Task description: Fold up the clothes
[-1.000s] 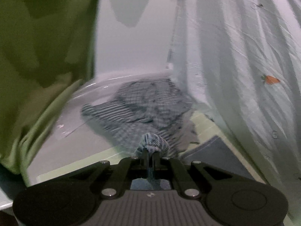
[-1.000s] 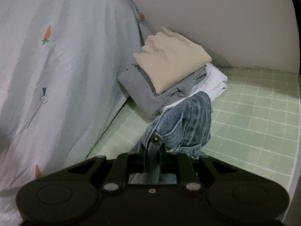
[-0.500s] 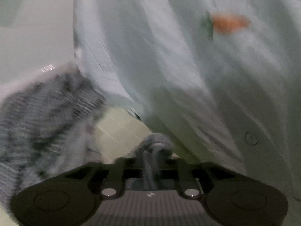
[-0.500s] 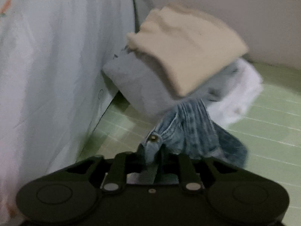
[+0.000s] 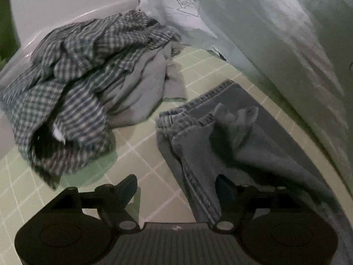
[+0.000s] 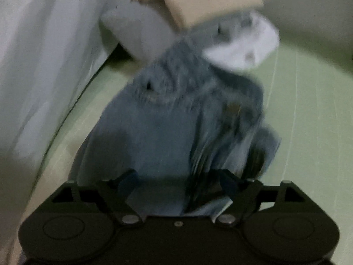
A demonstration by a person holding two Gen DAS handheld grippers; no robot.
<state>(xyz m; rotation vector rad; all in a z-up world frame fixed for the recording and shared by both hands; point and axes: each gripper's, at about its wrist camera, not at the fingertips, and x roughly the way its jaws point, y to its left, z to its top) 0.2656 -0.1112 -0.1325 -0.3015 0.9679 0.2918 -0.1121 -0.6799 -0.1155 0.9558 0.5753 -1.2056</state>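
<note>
Blue denim jeans [image 5: 220, 137] lie on the green grid mat [image 5: 141, 137], partly folded. My left gripper [image 5: 176, 183] is open just above the mat, with one denim edge running between its spread fingers. In the right wrist view the jeans [image 6: 167, 119] lie bunched and blurred on the mat [image 6: 304, 114]. My right gripper [image 6: 178, 181] is open over them, its fingers spread on either side of the cloth.
A crumpled plaid shirt [image 5: 72, 70] and a grey garment [image 5: 141, 88] lie at the left. A stack of folded clothes, beige on top [image 6: 198, 0], stands past the jeans. A pale carrot-print sheet [image 5: 275, 33] hangs along the mat's edge [image 6: 44, 44].
Both grippers were shut on the denim and held it up. Now both have opened and let it go, and the jeans lie on the mat.
</note>
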